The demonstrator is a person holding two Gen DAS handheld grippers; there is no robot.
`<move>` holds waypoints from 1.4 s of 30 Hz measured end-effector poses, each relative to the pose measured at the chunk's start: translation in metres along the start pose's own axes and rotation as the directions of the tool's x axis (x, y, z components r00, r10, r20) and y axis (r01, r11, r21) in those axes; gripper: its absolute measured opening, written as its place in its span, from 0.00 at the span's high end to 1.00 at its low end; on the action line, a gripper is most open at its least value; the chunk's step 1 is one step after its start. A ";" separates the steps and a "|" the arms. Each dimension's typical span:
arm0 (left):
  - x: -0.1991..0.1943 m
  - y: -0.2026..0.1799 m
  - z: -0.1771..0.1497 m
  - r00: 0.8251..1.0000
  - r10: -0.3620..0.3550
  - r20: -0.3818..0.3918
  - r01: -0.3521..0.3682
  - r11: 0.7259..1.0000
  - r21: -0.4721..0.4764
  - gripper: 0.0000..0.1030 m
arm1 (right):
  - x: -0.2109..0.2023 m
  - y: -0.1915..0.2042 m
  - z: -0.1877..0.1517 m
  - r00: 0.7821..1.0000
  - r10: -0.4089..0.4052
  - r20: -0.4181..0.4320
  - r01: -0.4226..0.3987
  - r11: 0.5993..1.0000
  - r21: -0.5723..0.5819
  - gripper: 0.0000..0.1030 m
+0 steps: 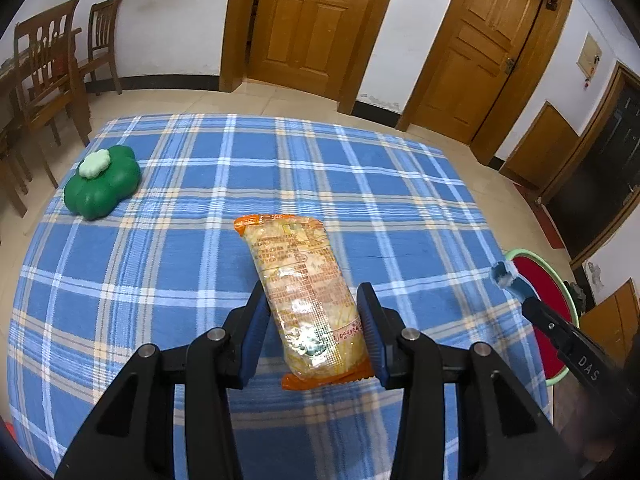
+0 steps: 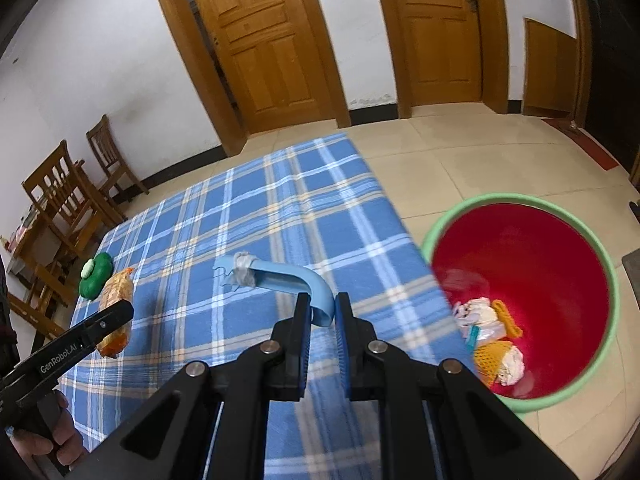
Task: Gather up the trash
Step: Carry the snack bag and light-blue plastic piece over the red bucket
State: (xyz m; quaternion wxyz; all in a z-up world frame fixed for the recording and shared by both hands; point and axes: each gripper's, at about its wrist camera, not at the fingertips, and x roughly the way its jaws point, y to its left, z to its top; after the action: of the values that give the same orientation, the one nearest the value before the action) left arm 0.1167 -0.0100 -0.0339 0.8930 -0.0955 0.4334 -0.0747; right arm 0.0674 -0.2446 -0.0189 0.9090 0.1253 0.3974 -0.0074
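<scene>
Count: 1 snack packet point(image 1: 308, 300); 1 blue curved plastic piece point(image 2: 288, 280); 1 green clover-shaped container point(image 1: 102, 184); 1 red bin point(image 2: 520, 264); 2 wooden chairs point(image 1: 48, 68); 2 wooden doors point(image 1: 316, 24).

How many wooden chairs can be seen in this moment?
2, both against the white wall left of the blue plaid table: the nearer chair at a wooden side table, the farther chair behind it. More may be hidden beyond the frame edge.

Left gripper point(image 1: 314, 320) jaws clamp noodle packet point(image 1: 306, 300) above plaid tablecloth point(image 1: 160, 264).
</scene>
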 end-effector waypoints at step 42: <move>-0.004 -0.159 -0.014 0.984 -0.163 -0.071 0.176 0.946 0.273 0.57 | -0.052 -0.157 -0.024 0.986 -0.159 0.045 0.135 0.932 0.336 0.86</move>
State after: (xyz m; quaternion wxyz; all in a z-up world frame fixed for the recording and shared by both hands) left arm 0.0947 -0.1645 -0.0019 0.8773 -0.0045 0.4298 -0.2135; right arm -0.0031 -0.3957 -0.0320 0.8855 0.2460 0.3660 -0.1464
